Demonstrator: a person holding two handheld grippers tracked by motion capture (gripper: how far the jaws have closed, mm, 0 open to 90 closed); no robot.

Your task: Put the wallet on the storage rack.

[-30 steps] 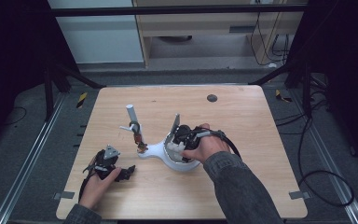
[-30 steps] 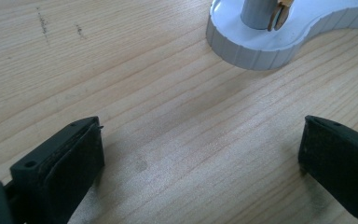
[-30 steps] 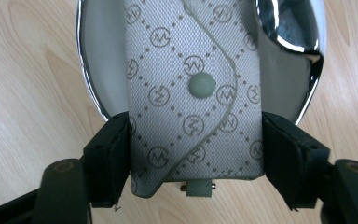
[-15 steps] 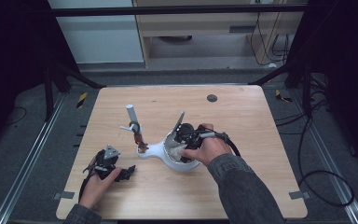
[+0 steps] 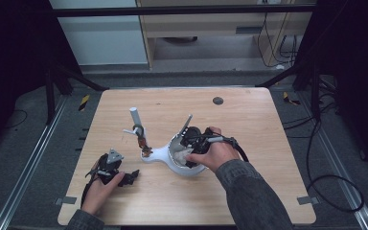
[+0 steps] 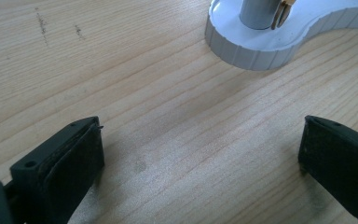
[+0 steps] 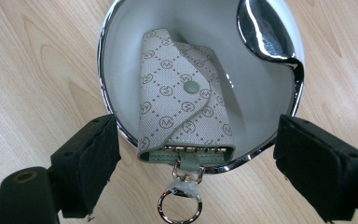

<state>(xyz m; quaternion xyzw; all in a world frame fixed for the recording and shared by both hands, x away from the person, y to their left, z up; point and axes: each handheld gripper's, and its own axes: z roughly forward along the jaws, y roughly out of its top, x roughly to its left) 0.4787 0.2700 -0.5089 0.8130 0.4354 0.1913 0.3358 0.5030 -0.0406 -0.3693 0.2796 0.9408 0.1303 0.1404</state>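
Since a second ago the right tool point(image 7: 193, 172) has been spreading its jaws, and they now stand apart on either side of the key pouch point(image 7: 182, 109) without pressing on it. That pouch, grey fabric with a dotted diamond pattern and a green snap button, lies in the white dish point(image 7: 121, 42) just ahead of the right tool's jaws; its metal-trimmed end rests on the dish's chrome rim nearest the tool, and its key ring point(image 7: 179, 205) hangs out over the bench point(image 7: 37, 70) between the two jaws. At the far rim of the dish, ahead and to the right of this tool, sits a shiny chrome part point(image 7: 263, 32).

From the high view the right tool point(image 5: 188, 143) is held over the dish point(image 5: 182, 167), which belongs to a white stand point(image 5: 155, 154) with an upright post point(image 5: 135, 117).

Nothing else has shifted: the left tool point(image 6: 200, 154) rests low over bare bench with its jaws wide open and nothing between them, the stand's ribbed white base point(image 6: 256, 46) ahead of it and apart. In the high view the left tool point(image 5: 112, 167) lies near the bench's front left.
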